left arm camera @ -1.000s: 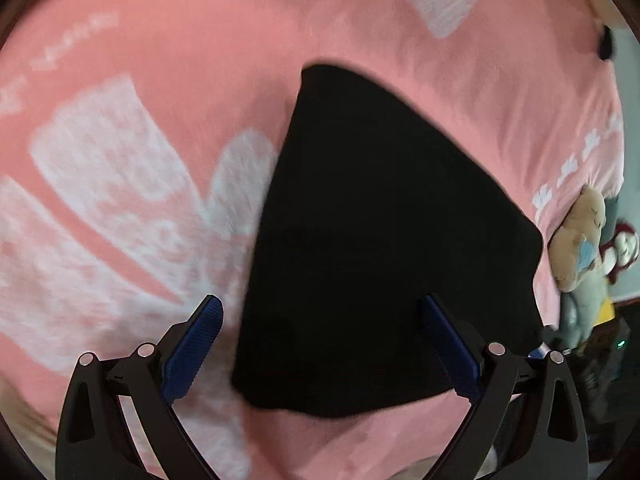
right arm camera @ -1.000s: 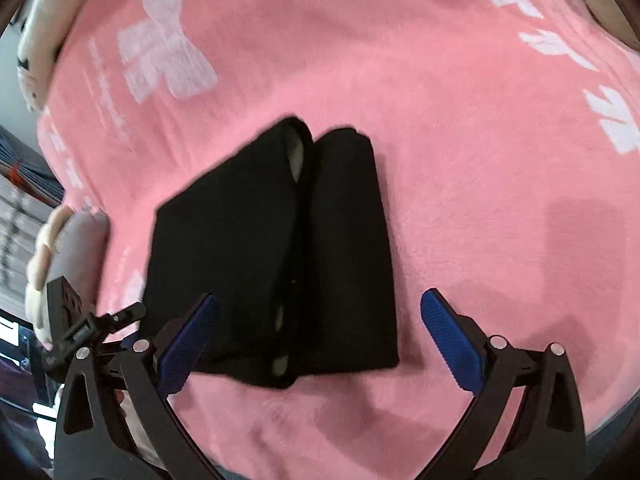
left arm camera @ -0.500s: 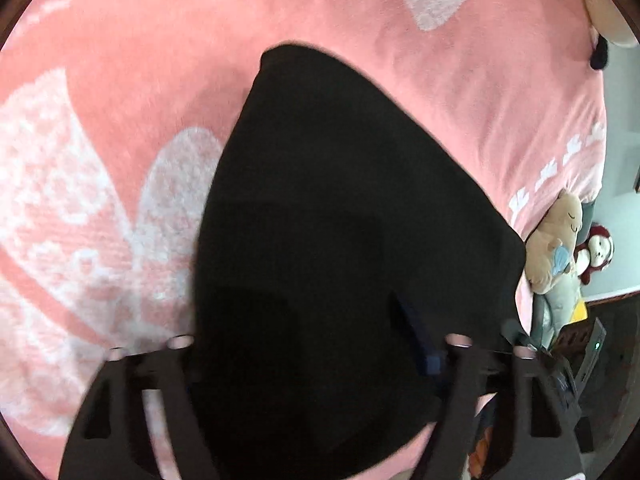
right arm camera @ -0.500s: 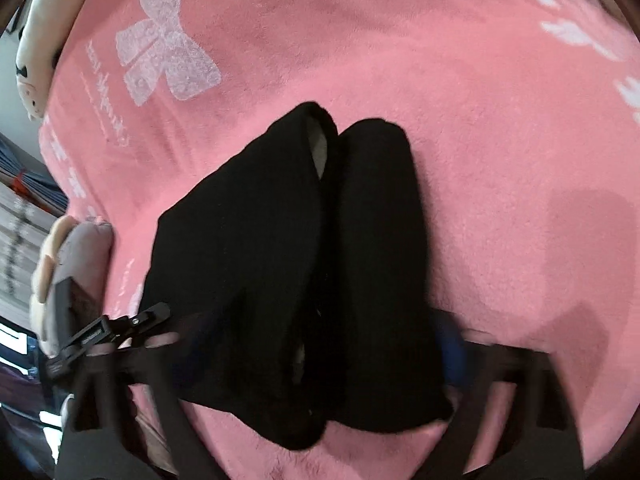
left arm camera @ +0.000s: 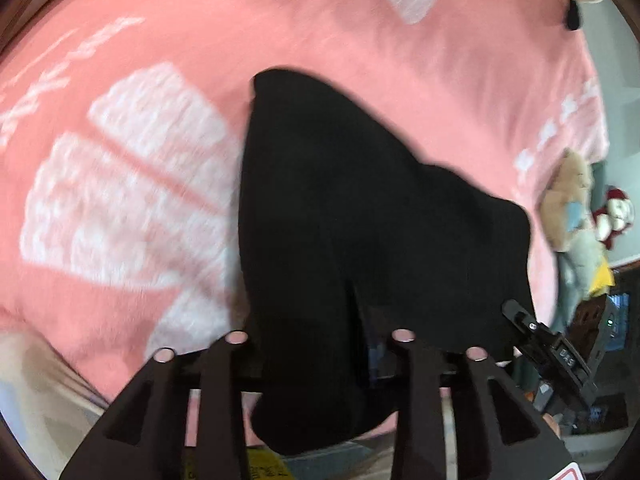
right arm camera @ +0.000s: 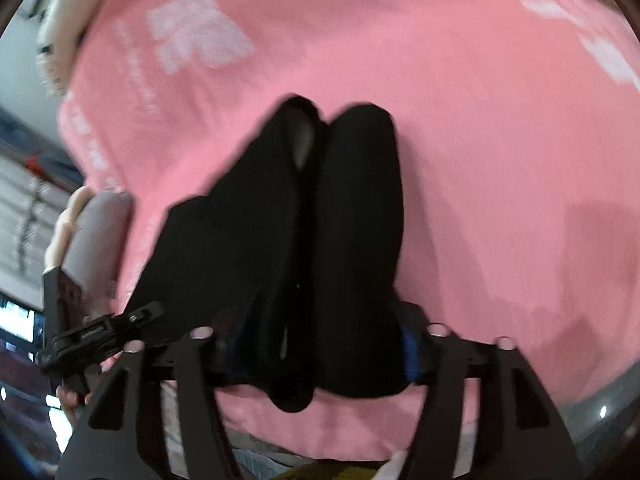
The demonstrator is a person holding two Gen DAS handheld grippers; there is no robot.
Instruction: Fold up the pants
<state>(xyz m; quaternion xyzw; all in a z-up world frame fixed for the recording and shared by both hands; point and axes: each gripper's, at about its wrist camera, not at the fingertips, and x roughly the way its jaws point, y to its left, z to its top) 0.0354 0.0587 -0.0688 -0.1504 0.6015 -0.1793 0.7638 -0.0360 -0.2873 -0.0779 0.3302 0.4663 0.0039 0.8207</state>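
The left gripper point(left arm camera: 320, 354) and the right gripper point(right arm camera: 318, 354) each have jaws clamped tight on black cloth.

Pink blanket point(left arm camera: 320, 32) with white bows, plush toys point(left arm camera: 576, 204) at bedside, pale green wall point(left arm camera: 618, 92)

Pink blanket point(right arm camera: 480, 140) (white bow prints) carries folded black pants point(right arm camera: 320, 240).
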